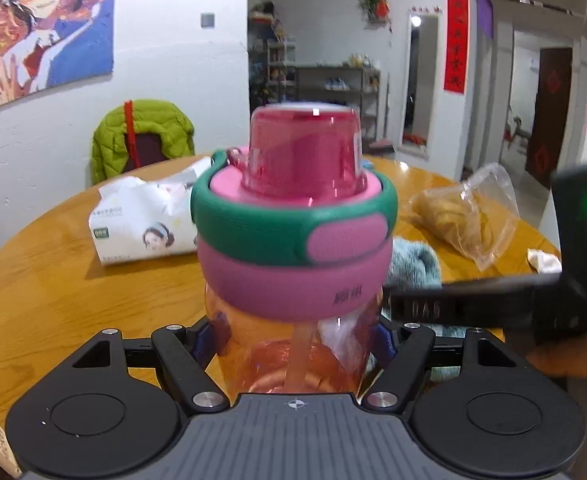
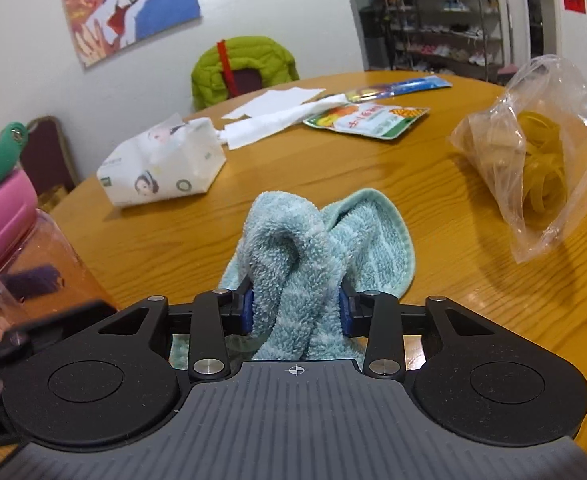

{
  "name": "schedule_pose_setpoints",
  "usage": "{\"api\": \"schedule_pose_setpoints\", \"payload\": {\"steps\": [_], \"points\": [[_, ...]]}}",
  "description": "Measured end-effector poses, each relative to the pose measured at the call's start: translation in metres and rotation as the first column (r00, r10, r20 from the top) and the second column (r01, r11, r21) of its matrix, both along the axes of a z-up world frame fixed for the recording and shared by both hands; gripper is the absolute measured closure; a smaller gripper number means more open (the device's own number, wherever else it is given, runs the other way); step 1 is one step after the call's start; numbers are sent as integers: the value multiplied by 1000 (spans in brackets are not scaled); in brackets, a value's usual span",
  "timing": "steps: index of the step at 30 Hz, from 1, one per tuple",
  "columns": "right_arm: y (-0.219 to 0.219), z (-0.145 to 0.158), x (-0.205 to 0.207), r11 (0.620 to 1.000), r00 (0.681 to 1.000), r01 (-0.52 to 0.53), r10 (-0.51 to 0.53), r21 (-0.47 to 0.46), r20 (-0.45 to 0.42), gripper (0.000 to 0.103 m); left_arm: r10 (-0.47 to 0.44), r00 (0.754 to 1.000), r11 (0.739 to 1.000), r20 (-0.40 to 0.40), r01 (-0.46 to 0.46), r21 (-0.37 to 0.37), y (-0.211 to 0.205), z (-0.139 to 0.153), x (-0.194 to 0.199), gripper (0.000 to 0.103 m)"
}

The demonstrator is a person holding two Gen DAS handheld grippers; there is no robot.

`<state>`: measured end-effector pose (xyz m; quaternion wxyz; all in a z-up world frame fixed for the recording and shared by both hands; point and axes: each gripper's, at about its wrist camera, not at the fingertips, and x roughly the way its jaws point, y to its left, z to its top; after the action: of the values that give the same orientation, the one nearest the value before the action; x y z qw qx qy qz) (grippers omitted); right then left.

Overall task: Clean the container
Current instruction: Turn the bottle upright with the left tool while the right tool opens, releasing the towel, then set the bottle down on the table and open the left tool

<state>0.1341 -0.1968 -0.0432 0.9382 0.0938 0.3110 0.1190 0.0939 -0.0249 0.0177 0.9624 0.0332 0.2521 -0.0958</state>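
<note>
The left gripper clamped the pink bottle upright above the round table, near its edge. The right gripper pinched a blue towel just beside it; bare wood lay ahead, between tissue pack and plastic bag

1. The bottle stands upright between the left gripper fingers, above the table;
2. the tissue pack lies behind-left of it, the plastic bag behind-right;
3. the towel, pinched in the right gripper, sits right of the bottle.
</note>
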Motion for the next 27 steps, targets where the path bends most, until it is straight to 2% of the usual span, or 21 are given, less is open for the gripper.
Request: {"api": "schedule_pose_setpoints", "payload": {"steps": [4, 6, 8, 13, 14, 16, 21, 27], "points": [[3, 5, -14, 999, 1000, -23, 23, -34, 19, 39, 25, 999, 999, 28, -24, -39, 6, 4, -12, 12], [2, 8, -26, 999, 999, -39, 40, -37, 26, 22, 44, 998, 998, 48, -41, -46, 8, 8, -21, 9], [2, 12, -37, 998, 998, -56, 57, -40, 33, 11, 54, 997, 998, 54, -52, -43, 8, 10, -29, 6], [8, 22, -68, 991, 995, -94, 96, -91, 19, 10, 76, 997, 997, 11, -75, -28, 9, 10, -52, 5], [9, 26, -76, 989, 995, -96, 98, -109, 18, 10, 83, 997, 996, 2, -82, -25, 9, 10, -57, 1], [11, 37, -92, 985, 995, -93, 96, -145, 13, 6, 95, 995, 995, -12, -95, -16, 9, 14, -70, 1], [12, 79, -134, 972, 998, -55, 58, -228, 8, 2, 59, 998, 998, -8, -60, -12, 9, 38, -102, 1], [14, 128, -171, 960, 999, -34, 26, -278, -35, 1, 64, 998, 996, -6, -64, -57, 10, 70, -137, 1]]}}
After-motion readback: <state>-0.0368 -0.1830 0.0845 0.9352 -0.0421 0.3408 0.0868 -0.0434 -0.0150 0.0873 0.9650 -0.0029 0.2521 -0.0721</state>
